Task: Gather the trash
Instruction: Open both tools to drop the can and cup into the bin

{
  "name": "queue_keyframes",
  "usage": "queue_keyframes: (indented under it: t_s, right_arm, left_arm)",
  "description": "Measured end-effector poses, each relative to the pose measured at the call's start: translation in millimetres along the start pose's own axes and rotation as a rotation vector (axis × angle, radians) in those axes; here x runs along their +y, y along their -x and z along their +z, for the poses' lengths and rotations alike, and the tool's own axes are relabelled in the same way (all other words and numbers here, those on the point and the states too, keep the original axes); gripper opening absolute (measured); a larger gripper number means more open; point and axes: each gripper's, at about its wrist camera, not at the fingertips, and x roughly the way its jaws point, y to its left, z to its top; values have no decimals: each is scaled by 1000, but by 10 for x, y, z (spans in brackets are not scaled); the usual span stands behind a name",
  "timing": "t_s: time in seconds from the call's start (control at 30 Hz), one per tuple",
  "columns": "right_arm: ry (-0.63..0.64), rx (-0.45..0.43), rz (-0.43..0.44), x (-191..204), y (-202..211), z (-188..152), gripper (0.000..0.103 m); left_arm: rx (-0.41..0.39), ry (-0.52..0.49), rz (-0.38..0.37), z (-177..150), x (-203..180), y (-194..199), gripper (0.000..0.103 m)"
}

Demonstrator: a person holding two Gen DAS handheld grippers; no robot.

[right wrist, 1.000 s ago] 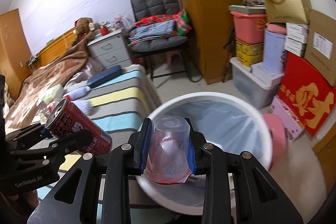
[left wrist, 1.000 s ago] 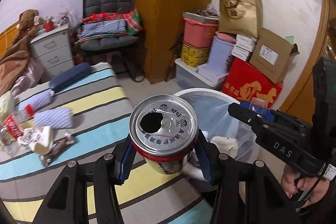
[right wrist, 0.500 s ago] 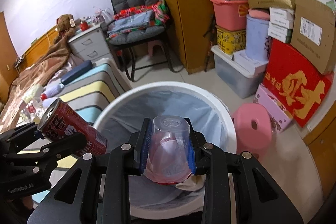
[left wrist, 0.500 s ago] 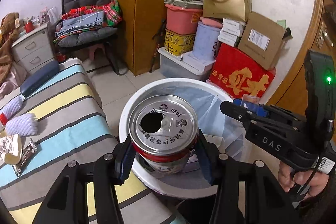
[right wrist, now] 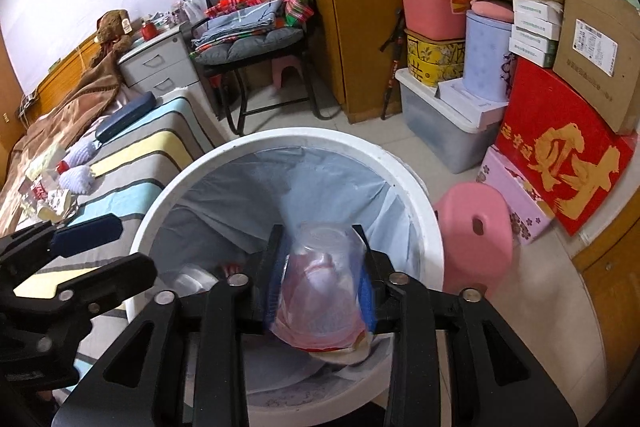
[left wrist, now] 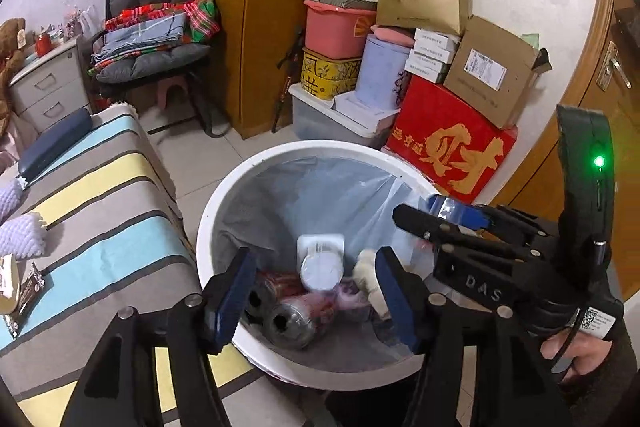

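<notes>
Clear plastic cup [right wrist: 324, 283] between opening jaws

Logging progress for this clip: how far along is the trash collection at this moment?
Done: red cans and other rubbish already lie in the lined white bin, and the left gripper is empty above them, jaws opening. In hand: the right gripper is opening with a clear plastic cup between its pads over the bin. Left: wrappers and scraps on the striped bed.

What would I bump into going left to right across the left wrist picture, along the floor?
Striped bed → white trash bin → red box → right gripper → wooden door.
</notes>
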Motion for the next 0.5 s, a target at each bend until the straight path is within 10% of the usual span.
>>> queue_keyframes:
  t_s: [0.5]
  right_arm:
    - [-7, -43, 17, 122, 130, 1, 55]
  left_arm:
    - [-53, 12, 59, -36, 109, 331, 62]
